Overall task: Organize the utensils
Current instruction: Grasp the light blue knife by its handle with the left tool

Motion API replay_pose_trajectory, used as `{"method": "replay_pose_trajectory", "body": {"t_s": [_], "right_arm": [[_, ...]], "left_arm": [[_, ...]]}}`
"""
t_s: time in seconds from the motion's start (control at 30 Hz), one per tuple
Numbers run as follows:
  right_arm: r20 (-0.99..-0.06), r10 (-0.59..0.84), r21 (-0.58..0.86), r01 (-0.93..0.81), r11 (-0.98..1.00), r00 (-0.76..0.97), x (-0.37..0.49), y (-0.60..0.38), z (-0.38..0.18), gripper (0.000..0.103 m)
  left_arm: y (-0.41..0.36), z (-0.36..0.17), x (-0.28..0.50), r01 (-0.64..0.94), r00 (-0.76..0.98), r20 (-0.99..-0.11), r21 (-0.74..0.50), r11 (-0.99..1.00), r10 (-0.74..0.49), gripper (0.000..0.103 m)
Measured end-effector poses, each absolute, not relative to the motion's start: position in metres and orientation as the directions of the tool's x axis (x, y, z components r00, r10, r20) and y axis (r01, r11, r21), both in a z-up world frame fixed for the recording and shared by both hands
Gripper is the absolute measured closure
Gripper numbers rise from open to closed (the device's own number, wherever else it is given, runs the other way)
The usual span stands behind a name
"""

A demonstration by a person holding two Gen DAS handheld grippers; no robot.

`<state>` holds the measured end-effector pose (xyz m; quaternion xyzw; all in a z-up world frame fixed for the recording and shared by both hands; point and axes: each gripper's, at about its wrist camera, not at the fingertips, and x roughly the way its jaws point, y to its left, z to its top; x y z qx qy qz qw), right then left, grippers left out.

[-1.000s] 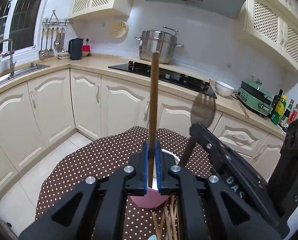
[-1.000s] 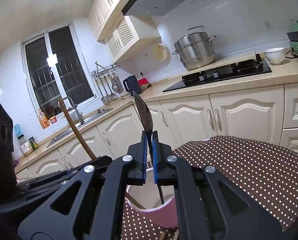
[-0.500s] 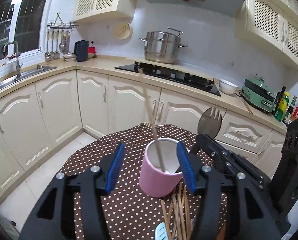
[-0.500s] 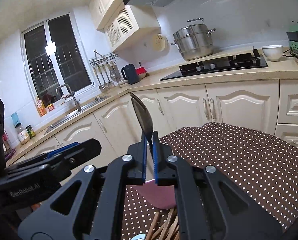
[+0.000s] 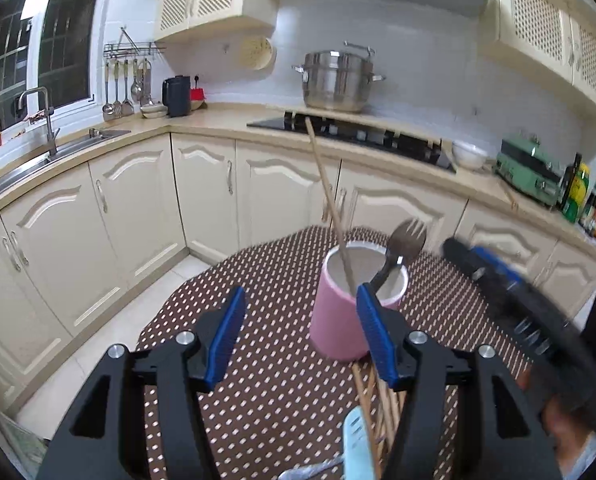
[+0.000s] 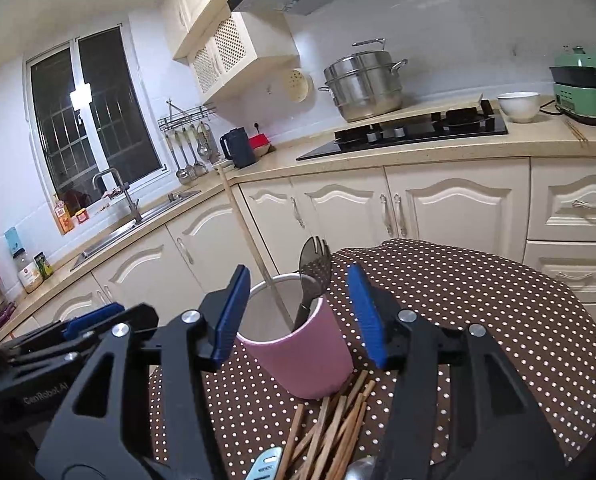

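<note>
Jaws of the left gripper [image 5: 300,332] and the right gripper [image 6: 293,312] are both opening, nothing pinched between them. The pink cylindrical cup [image 6: 302,354] stands on the brown polka-dot counter [image 6: 478,320] just ahead — a long wooden chopstick [image 5: 328,204] and a dark spork [image 6: 312,276] lean inside it. A loose heap of wooden chopsticks [image 6: 332,428] lies before the cup, touching its base, beside a pale blue handle [image 5: 356,444].

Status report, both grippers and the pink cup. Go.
Left gripper and right gripper opening, nothing held. Chopstick and dark fork stand in pink cup. Loose chopsticks lie before it.
</note>
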<state>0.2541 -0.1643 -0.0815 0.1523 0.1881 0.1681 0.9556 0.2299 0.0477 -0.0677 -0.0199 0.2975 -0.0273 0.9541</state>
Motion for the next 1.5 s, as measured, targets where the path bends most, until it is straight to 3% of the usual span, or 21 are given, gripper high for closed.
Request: {"method": "replay_pose_trajectory", "body": {"t_s": [0.23,0.5,1.03,1.2,1.5], "right_arm": [[-0.369,0.336,0.348,-0.206,0.915,0.867,0.236,-0.189,-0.082,0.049],[-0.542,0.344,0.337,-0.177,0.925,0.767,0.220,-0.201,-0.109,0.049],[-0.646,0.394,0.368,-0.185,0.911,0.654,0.198,-0.207,-0.145,0.049],[-0.660,0.389,0.365,-0.179,0.914,0.643,0.197,-0.207,-0.151,0.047],[-0.676,0.400,0.372,-0.182,0.910,0.618,0.198,-0.204,-0.156,0.047]], "left_arm": [[0.056,-0.096,0.229,0.057,0.698,-0.714,-0.031,0.998,-0.062,0.046],[0.041,-0.148,0.224,0.173,0.450,-0.882,-0.071,0.982,-0.143,0.046],[0.028,-0.192,0.233,0.129,0.301,-0.930,-0.179,0.975,-0.210,0.046],[0.018,-0.189,0.239,0.144,0.299,-0.926,-0.194,0.970,-0.230,0.065],[0.012,-0.181,0.244,0.123,0.314,-0.914,-0.230,0.965,-0.258,0.084]]}}
